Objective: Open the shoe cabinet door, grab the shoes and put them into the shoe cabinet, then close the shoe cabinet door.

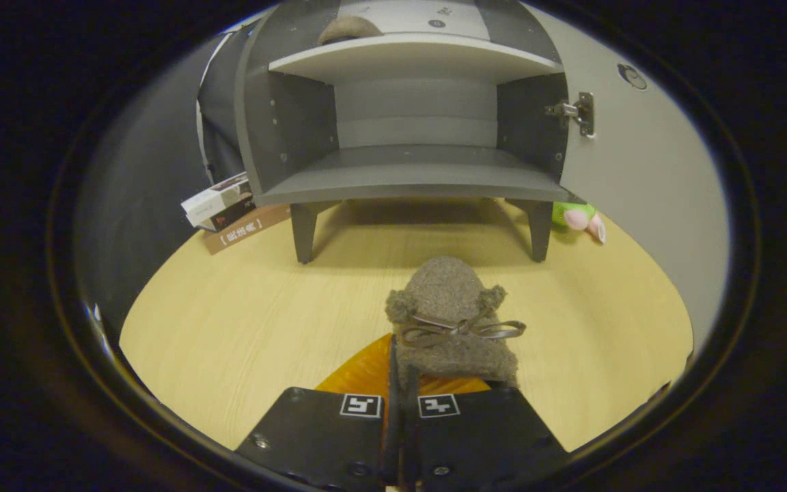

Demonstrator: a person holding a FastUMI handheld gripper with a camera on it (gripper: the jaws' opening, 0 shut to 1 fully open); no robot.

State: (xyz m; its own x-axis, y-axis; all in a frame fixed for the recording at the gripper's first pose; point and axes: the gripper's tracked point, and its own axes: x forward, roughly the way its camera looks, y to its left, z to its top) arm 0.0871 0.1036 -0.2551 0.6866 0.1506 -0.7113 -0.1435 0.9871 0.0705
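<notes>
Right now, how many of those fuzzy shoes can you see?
2. One shoe with a bow is pinched at its heel edge in the closed gripper, above the floor. The other shoe already lies on the cabinet's upper shelf, partly hidden by the shelf edge.

The shoe's (pixel 449 321) heel end was hidden behind the gripper (pixel 400 383), whose jaws stood nearly together on its rear edge; whether both pressed on it could not be told. At twelve o'clock, a second shoe (pixel 348 29) on the cabinet's (pixel 257 137) upper shelf was cut off. At two o'clock, the door (pixel 639 171) hid most of a toy (pixel 579 217).
</notes>
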